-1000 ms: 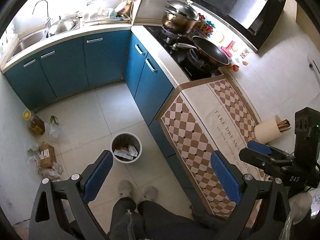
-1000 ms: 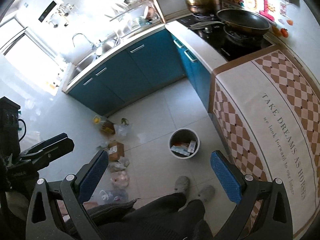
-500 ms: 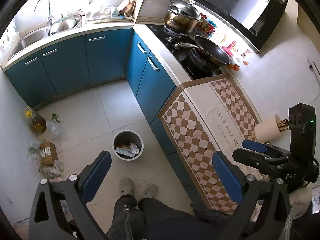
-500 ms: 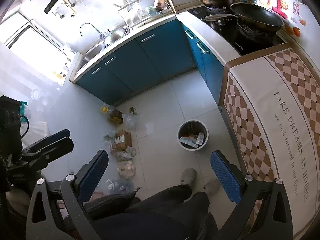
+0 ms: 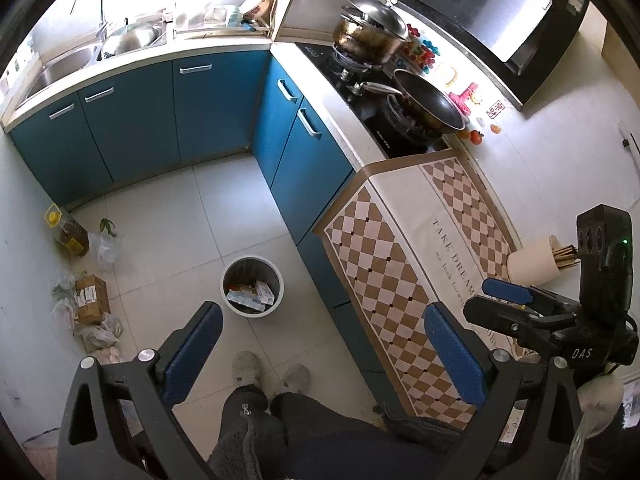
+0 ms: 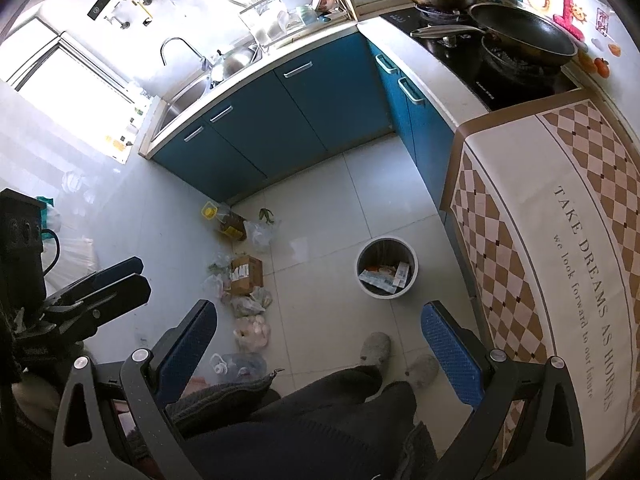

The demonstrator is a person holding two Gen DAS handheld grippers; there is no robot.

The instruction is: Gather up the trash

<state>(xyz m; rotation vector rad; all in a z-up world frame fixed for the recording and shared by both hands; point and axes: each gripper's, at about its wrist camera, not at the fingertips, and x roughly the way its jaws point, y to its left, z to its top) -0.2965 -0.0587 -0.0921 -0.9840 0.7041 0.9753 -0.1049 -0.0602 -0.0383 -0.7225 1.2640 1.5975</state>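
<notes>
While both tongs, left gripper (image 5: 320, 344) and right gripper (image 6: 318, 342), gape empty, legs partly hide the floor.

Both tools are held high, pointing down at the person's own legs and slippers. The left gripper (image 5: 320, 346) has its blue-padded fingers (image 5: 192, 354) spread wide with nothing between them. The right gripper (image 6: 320, 344) is spread just as wide and also empty. Each tool shows at the other's outer edge, level with it and well apart.
</notes>
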